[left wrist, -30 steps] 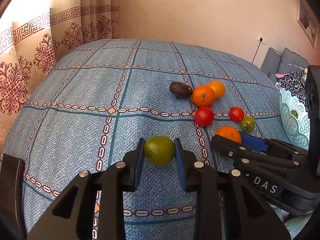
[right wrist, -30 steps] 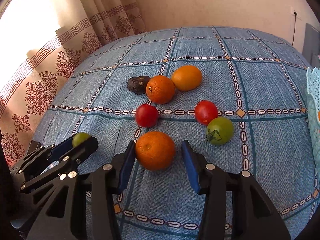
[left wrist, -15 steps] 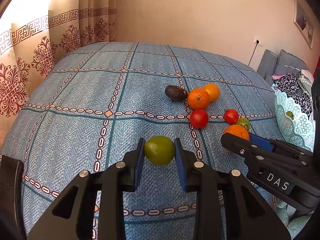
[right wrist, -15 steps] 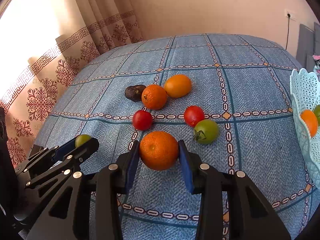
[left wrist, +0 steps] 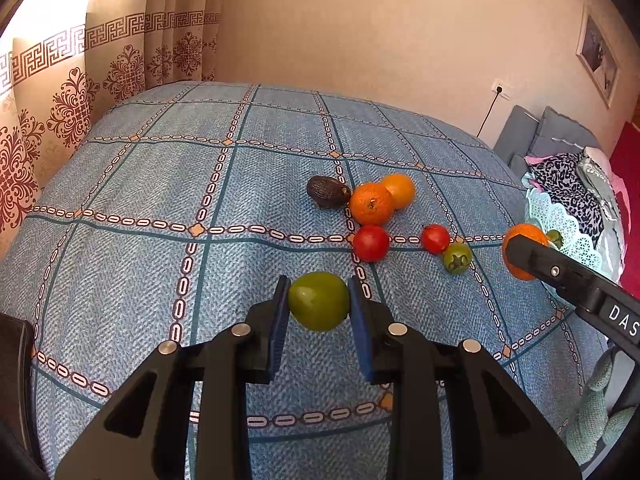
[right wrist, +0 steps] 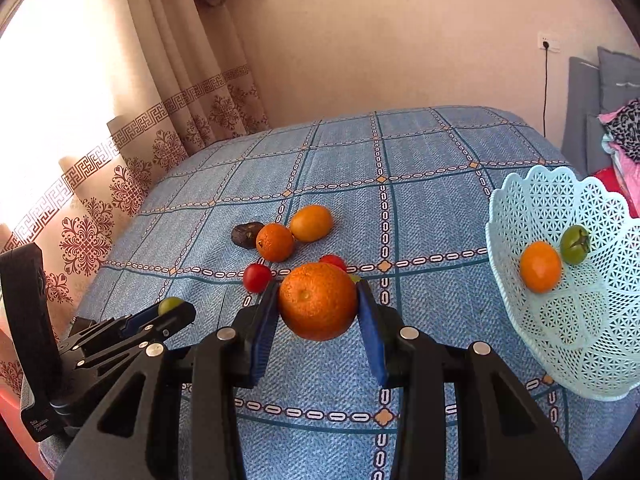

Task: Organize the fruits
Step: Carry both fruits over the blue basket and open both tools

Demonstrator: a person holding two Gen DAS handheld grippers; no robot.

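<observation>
Fruits lie scattered on my blue checked bed (left wrist: 160, 208), and I hold two of them off the cover. On the left, my left claw (left wrist: 319, 304) is clamped on a green fruit (left wrist: 319, 301), both blue pads pressed to its sides, raised above the cloth. Past it, near the middle of the bed, sit a dark avocado (left wrist: 327, 191), touching an orange (left wrist: 371, 204), with a paler orange one (left wrist: 399, 190) just behind that. Nearer me lie a red tomato (left wrist: 371, 243), a smaller red one (left wrist: 435, 238) and a green tomato (left wrist: 457, 257) touching it.

Further right, my right claw (right wrist: 318, 308) is clamped on a big orange (right wrist: 318, 306), gripped at both sides and lifted clear of the cover. From the left camera I see only one finger of that claw, with the orange behind it.

At the far right stands a pale blue lattice basket (right wrist: 532, 200) on the bed's edge. Inside it rest an orange fruit (right wrist: 540, 266) and a green tomato (right wrist: 575, 243), side by side and touching.
</observation>
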